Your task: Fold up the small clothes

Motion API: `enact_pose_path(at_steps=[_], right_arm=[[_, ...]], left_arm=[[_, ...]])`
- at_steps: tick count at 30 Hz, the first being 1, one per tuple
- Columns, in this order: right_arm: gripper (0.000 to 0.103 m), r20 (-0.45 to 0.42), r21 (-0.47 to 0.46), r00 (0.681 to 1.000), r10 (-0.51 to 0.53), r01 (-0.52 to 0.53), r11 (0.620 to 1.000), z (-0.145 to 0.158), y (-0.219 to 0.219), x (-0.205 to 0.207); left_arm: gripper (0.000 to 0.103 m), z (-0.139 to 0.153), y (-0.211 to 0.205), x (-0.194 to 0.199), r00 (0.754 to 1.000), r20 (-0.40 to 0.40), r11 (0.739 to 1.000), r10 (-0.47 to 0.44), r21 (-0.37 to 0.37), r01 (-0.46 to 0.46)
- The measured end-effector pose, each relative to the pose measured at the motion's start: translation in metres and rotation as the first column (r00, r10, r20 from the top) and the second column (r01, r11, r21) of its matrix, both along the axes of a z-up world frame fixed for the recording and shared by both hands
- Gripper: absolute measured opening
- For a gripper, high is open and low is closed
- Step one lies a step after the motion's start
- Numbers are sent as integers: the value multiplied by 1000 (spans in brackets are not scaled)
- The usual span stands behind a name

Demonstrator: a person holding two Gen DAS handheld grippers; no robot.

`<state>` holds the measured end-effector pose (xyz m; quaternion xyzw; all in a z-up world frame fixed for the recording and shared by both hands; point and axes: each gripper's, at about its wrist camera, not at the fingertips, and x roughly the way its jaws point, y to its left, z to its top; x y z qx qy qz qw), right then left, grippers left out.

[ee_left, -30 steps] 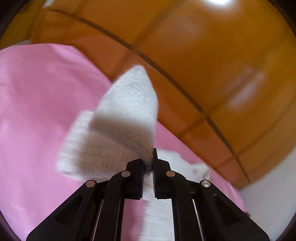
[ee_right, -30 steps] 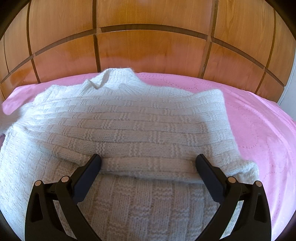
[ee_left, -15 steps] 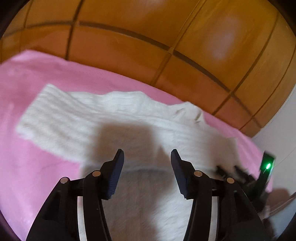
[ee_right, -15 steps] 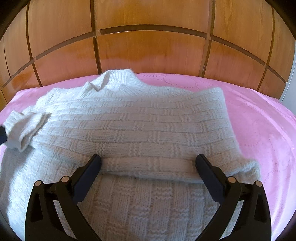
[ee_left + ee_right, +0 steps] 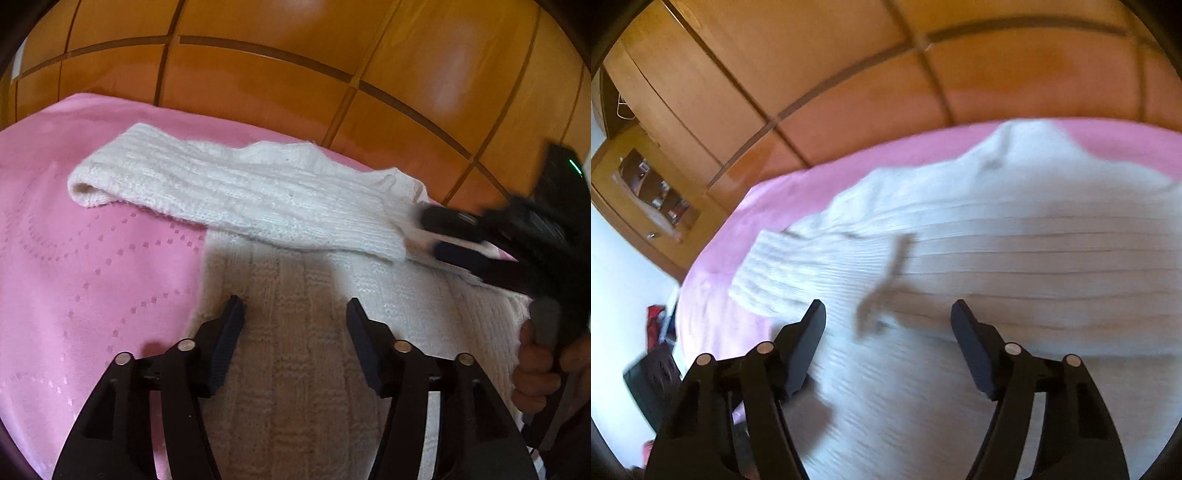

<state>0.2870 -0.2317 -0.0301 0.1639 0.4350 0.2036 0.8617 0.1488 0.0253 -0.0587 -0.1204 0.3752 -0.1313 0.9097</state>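
Note:
A white knitted sweater lies flat on the pink bedspread. One sleeve is folded across its chest. My left gripper is open and empty, just above the sweater's body. My right gripper is open and empty over the sweater, near the folded sleeve's cuff. In the left wrist view the right gripper appears blurred at the right, jaws apart at the sweater's far side, with a hand on its handle.
A wooden panelled headboard stands behind the bed. In the right wrist view a wooden cabinet and the bed's left edge show, with dark items on the floor.
My left gripper let go of the sleeve, which now lies folded across the sweater, and opened wide. My right gripper swung left; its view is now blurred.

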Motion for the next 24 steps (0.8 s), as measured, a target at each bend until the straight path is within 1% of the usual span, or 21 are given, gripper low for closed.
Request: enact_pose_path(at_steps=[1, 2, 3, 4, 5, 7, 8, 9, 11, 13, 16, 18, 20, 22, 24], right_arm=[[62, -18, -12, 1000, 3, -4, 1000, -4, 10, 9], [53, -36, -33, 999, 5, -6, 999, -9, 22, 18], [47, -48, -47, 999, 9, -11, 999, -11, 30, 25], [35, -55, -59, 998, 13, -16, 998, -12, 36, 29], [18, -63, -76, 998, 22, -27, 997, -11, 43, 34], [6, -57, -91, 998, 32, -37, 995, -1, 51, 37], [6, -28, -87, 999, 36, -38, 995, 9, 52, 36], [6, 27, -78, 999, 38, -36, 996, 26, 51, 34], [6, 97, -74, 995, 30, -23, 997, 50, 47, 27], [6, 179, -92, 984, -9, 26, 995, 76, 35, 20], [6, 254, -84, 963, -92, 117, 990, 103, 4, 10], [6, 278, -84, 950, -143, 173, 981, 110, -18, 7], [6, 280, -77, 936, -213, 243, 967, 109, -47, 2], [6, 268, -77, 926, -267, 297, 952, 101, -73, -2], [6, 236, -73, 912, -334, 359, 930, 86, -104, -5]], left_arm=[[59, -1, -1, 0, 1000, 8, 1000, -1, 7, 1], [60, -1, -2, -1, 1000, 11, 1000, -1, 10, 1], [62, -1, -1, -1, 1000, 14, 1000, -6, 4, 6], [62, -2, 0, -1, 1000, 16, 1000, -8, -1, 8], [62, -3, 0, -2, 1000, 19, 1000, -8, -7, 9], [62, -4, 2, -3, 1000, 20, 1000, -9, -16, 9], [62, -4, 3, -3, 1000, 20, 1000, -9, -21, 10], [62, -4, 3, -3, 1000, 20, 1000, -10, -26, 10], [62, -5, 5, -5, 1000, 20, 999, -10, -34, 11], [62, -5, 5, -6, 1000, 20, 999, -10, -32, 11], [62, -5, 5, -6, 1000, 20, 999, -10, -32, 11], [62, -6, 5, -6, 1000, 19, 999, -10, -31, 11], [62, -6, 4, -6, 1000, 19, 1000, -10, -26, 10], [62, -6, 2, -5, 1000, 19, 1000, -9, -20, 9], [62, -6, 0, -5, 1000, 19, 1000, -9, -16, 9]])
